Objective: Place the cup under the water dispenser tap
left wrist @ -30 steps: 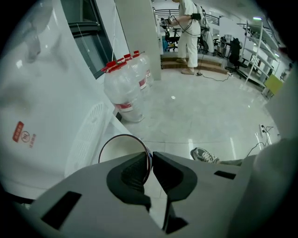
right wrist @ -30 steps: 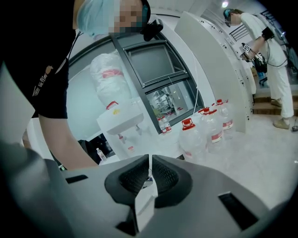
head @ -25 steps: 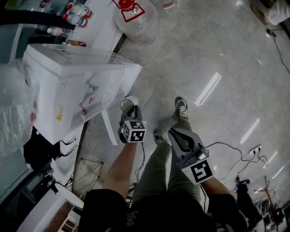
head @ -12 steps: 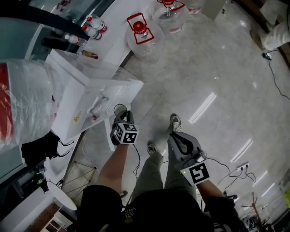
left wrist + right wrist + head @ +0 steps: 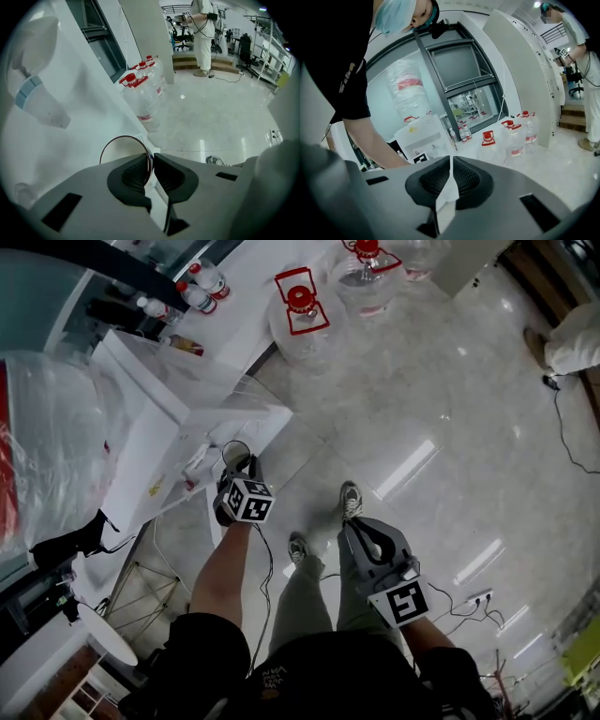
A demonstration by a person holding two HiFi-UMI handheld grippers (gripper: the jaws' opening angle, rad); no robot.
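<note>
Left claw (image 5: pixel 151 164) is nearly closed, pinching one side wall of the cup (image 5: pixel 119 151) at its rim. It carries the cup in the air close to the front of the water dispenser (image 5: pixel 150 442), below and to the right of the blue-banded tap (image 5: pixel 40 103) as the left gripper view shows it. Right claw (image 5: pixel 450 176) is closed on nothing, well apart. The biggest hazard is the dispenser's front, since a knock there could twist the cup in so thin a grip. Next, the cup, held by one wall, may crumple or slip. Last, its rim may clip the tap's spout or settle off-centre beneath it.
</note>
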